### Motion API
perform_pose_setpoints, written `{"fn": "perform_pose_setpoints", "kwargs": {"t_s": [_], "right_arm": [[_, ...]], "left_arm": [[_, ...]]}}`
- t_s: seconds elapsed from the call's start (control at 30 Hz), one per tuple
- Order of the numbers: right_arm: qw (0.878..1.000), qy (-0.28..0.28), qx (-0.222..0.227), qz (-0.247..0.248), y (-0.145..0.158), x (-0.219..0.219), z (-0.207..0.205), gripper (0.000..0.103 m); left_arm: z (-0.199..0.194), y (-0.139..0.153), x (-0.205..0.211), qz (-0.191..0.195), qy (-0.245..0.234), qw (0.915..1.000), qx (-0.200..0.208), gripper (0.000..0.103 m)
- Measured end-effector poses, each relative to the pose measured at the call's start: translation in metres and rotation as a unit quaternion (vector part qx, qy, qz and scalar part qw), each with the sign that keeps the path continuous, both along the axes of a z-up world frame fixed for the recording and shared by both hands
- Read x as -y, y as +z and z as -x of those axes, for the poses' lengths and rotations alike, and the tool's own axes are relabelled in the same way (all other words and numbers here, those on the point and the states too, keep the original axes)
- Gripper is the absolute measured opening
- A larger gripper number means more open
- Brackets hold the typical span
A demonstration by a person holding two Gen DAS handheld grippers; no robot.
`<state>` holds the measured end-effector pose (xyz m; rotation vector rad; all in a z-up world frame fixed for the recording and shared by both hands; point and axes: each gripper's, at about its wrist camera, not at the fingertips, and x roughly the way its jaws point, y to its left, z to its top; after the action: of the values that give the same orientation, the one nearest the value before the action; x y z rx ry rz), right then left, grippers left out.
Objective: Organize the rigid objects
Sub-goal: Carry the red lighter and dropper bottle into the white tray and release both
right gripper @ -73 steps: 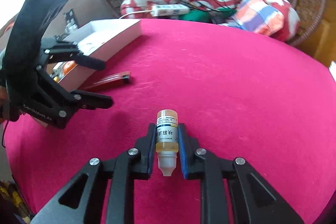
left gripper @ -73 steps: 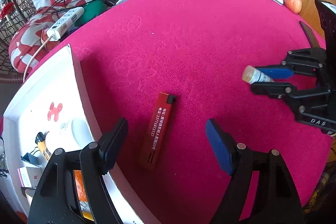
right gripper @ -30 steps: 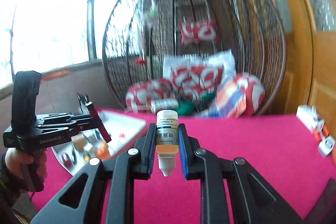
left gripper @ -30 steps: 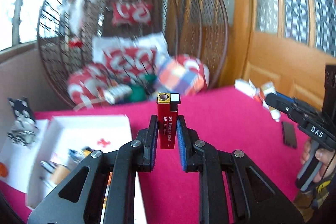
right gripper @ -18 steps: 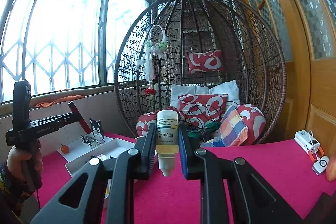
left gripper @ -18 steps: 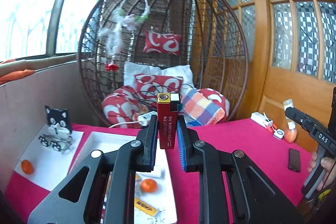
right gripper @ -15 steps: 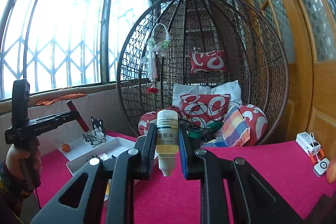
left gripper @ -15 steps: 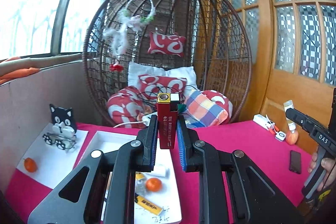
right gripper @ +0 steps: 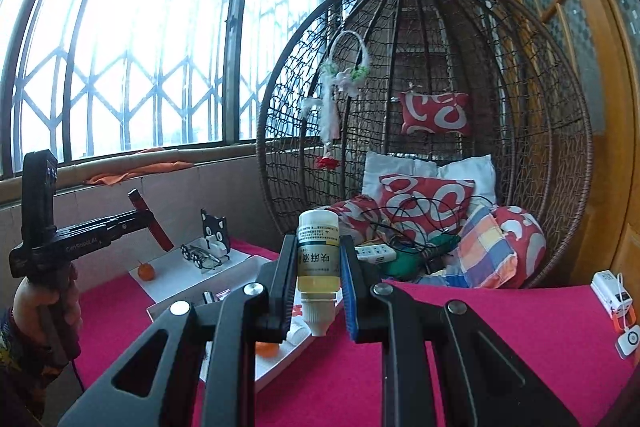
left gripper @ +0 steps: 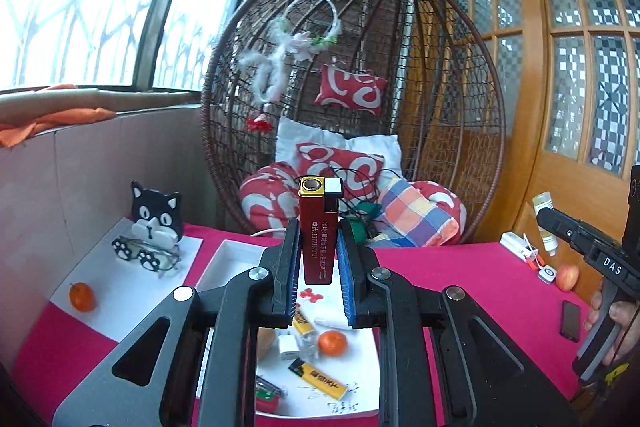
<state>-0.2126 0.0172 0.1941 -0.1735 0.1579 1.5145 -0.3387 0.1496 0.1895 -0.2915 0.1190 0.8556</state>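
My left gripper [left gripper: 319, 251] is shut on a dark red lighter [left gripper: 319, 233], held upright in the air above the white tray [left gripper: 232, 257]. The tray holds a yellow lighter [left gripper: 318, 379], a small orange [left gripper: 332, 343] and other small items. My right gripper [right gripper: 318, 267] is shut on a small dropper bottle [right gripper: 318, 261] of yellow liquid, cap end toward the camera, held above the pink table [right gripper: 500, 327]. The right gripper with the bottle also shows at the right edge of the left wrist view [left gripper: 548, 223]. The left gripper with the lighter shows at the left of the right wrist view [right gripper: 150, 217].
A white sheet [left gripper: 116, 283] left of the tray carries a black cat glasses holder [left gripper: 154, 227] and an orange [left gripper: 82, 297]. A phone [left gripper: 570, 319], an apple [left gripper: 568, 277] and a white charger [left gripper: 516, 243] lie at the table's right. A wicker hanging chair [left gripper: 440, 107] with cushions stands behind.
Over the earlier frames the left gripper picked the red lighter off the table. Both grippers rose and levelled out; in the last half second the left has drifted further over the tray.
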Motion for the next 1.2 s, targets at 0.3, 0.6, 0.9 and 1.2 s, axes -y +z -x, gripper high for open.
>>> {"fn": "perform_pose_setpoints", "kwargs": {"t_s": [0.3,0.6,0.9,1.2], "right_arm": [[0.998,0.044,-0.019,0.045,-0.013,-0.049,0.015,0.019],[0.989,0.074,-0.043,0.122,-0.051,-0.119,0.036,0.019],[0.977,0.067,-0.067,0.190,-0.097,-0.170,0.039,0.019],[0.971,0.065,-0.078,0.216,-0.120,-0.195,0.047,0.019]], "left_arm": [[0.013,-0.012,-0.032,0.032,0.014,0.9994,-0.003,0.017],[-0.025,-0.047,-0.117,0.118,0.001,0.9911,-0.060,0.017],[-0.066,-0.086,-0.149,0.153,-0.010,0.9817,-0.113,0.017],[-0.077,-0.104,-0.166,0.173,-0.006,0.9757,-0.135,0.017]]}}
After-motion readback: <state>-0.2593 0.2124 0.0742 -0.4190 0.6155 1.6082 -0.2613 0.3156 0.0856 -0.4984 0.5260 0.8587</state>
